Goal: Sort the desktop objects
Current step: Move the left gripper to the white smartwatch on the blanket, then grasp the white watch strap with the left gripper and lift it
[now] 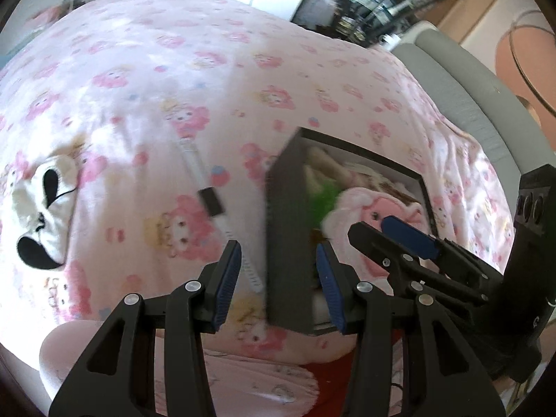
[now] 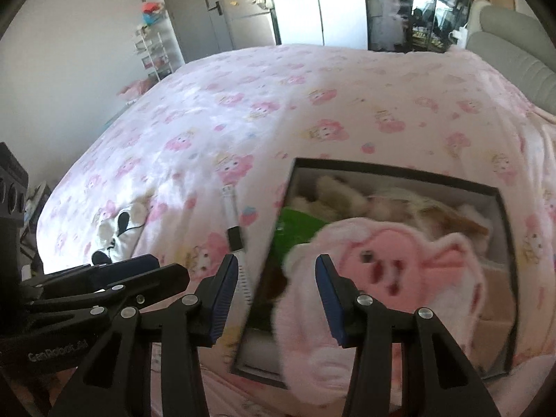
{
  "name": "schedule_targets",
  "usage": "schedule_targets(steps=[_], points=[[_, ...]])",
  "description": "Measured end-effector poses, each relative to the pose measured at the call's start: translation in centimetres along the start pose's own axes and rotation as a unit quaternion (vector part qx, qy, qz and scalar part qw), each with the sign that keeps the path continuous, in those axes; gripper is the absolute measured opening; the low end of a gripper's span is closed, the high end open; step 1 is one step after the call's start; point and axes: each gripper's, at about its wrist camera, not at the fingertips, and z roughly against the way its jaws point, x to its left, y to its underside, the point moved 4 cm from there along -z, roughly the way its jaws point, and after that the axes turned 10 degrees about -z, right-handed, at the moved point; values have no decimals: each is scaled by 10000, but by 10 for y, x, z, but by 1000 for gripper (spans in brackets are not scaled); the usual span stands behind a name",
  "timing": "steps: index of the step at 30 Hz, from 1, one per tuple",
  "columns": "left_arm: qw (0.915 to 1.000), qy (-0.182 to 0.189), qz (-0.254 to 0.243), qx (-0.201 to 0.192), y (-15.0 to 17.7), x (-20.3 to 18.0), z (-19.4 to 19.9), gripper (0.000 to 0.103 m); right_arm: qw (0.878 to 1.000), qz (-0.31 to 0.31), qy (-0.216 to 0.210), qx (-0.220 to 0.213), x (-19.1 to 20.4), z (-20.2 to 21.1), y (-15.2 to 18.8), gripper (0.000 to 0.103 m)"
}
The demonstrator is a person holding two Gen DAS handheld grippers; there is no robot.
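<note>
A dark grey box [image 1: 285,243] [image 2: 392,170] sits on the pink patterned bed sheet [image 1: 208,69] [image 2: 278,104]. It holds plush toys and a green item [image 2: 299,229]. A pink plush toy [image 2: 392,271] [image 1: 375,215] lies at the top of the box, blurred. My right gripper [image 2: 276,285] is open just above the box's left front, and it also shows in the left wrist view [image 1: 392,229]. My left gripper [image 1: 278,281] is open astride the box's left wall. A white pen-like stick with a black band [image 1: 212,201] [image 2: 236,236] lies left of the box. A white-and-black sock-like cloth [image 1: 41,208] [image 2: 114,232] lies further left.
A grey padded headboard [image 1: 462,93] [image 2: 514,45] borders the bed on the right. Beyond the bed stand a grey door [image 2: 194,10], a white wardrobe [image 2: 323,3] and a wire shelf rack [image 2: 153,52]. The bed's front edge is just under the grippers.
</note>
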Motion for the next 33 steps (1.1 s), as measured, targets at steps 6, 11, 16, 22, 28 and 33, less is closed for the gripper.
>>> schedule_targets(steps=[6, 11, 16, 22, 28, 33], points=[[9977, -630, 244, 29, 15, 47, 3, 41, 9991, 38, 418, -41, 39, -28, 14, 40], [9943, -690, 791, 187, 27, 100, -8, 43, 9983, -75, 271, 516, 64, -74, 30, 40], [9939, -311, 1047, 183, 23, 117, -25, 47, 9952, 123, 695, 676, 72, -100, 47, 41], [9946, 68, 928, 453, 12, 96, -56, 47, 9991, -151, 51, 404, 49, -36, 52, 41], [9865, 430, 1159, 1075, 20, 67, -113, 47, 9969, -700, 302, 211, -6, -9, 33, 41], [9792, 477, 1398, 1390, 33, 57, -149, 47, 9955, -853, 353, 209, -20, -18, 25, 41]])
